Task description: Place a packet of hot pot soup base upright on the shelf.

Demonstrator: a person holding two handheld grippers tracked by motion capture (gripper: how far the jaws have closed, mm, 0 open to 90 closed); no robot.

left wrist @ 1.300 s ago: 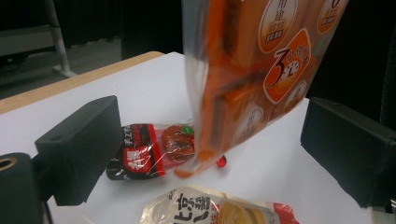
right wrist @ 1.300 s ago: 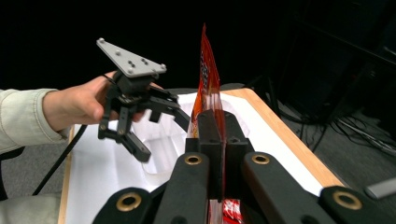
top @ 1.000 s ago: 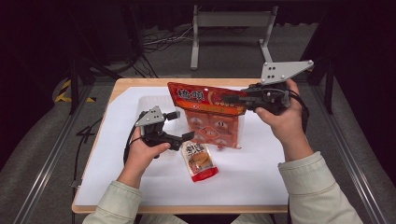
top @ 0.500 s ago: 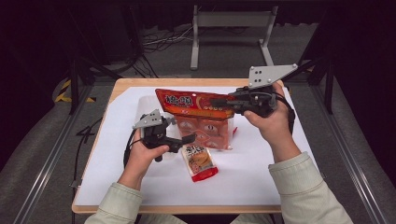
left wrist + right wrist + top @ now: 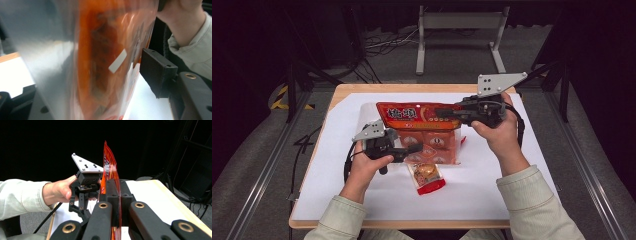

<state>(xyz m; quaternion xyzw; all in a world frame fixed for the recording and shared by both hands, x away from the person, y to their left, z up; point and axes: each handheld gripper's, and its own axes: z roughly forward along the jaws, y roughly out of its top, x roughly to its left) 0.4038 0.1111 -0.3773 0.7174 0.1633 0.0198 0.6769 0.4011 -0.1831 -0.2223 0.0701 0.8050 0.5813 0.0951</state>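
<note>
A large orange snack bag [image 5: 422,132] hangs upright over the white sheet, and my right gripper [image 5: 441,111] is shut on its top edge. In the right gripper view both jaws [image 5: 117,192] clamp the thin orange seam [image 5: 110,170]. My left gripper [image 5: 414,149] reaches in from the left at the bag's lower part. Its jaws have just been closing. In the left gripper view the bag [image 5: 100,62] sits between them, and a strip of light shows beside the right pad [image 5: 155,70]. A small red snack packet [image 5: 426,176] lies flat below the bag.
A white sheet [image 5: 492,190] covers most of the wooden table [image 5: 362,88]. Dark floor, cables and a metal stand [image 5: 462,20] lie beyond the far edge. The person's left hand [image 5: 57,190] appears behind the bag in the right gripper view.
The bag has swung from a tilt to level and shifted left and down with the right gripper. The left gripper's jaws have narrowed around its lower part.
</note>
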